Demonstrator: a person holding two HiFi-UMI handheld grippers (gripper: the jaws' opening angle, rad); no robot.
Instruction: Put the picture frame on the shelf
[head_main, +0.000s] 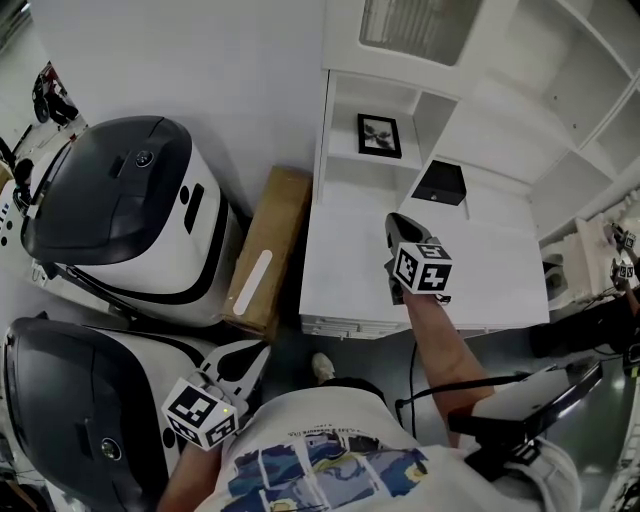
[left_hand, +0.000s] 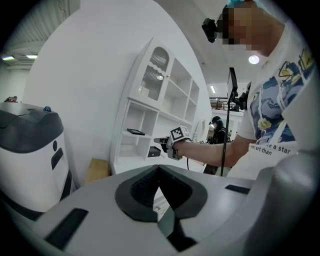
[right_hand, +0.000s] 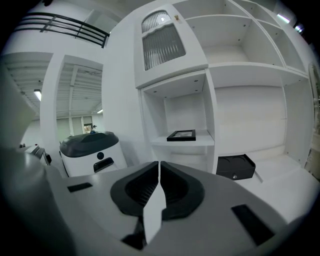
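The black picture frame (head_main: 379, 135) lies flat on a lower shelf of the white cabinet (head_main: 345, 95); it also shows in the right gripper view (right_hand: 181, 135) and, small, in the left gripper view (left_hand: 135, 132). My right gripper (head_main: 394, 220) hovers over the white desk top (head_main: 350, 270), a short way in front of that shelf, with its jaws shut and nothing between them (right_hand: 159, 165). My left gripper (head_main: 248, 358) hangs low at the left, away from the cabinet, also shut and empty (left_hand: 159, 169).
A black box (head_main: 439, 182) sits on the desk at the foot of the shelves. A cardboard box (head_main: 268, 250) leans beside the cabinet's left side. Two white machines with dark tops (head_main: 120, 215) (head_main: 70, 420) fill the left. Cables lie at the right.
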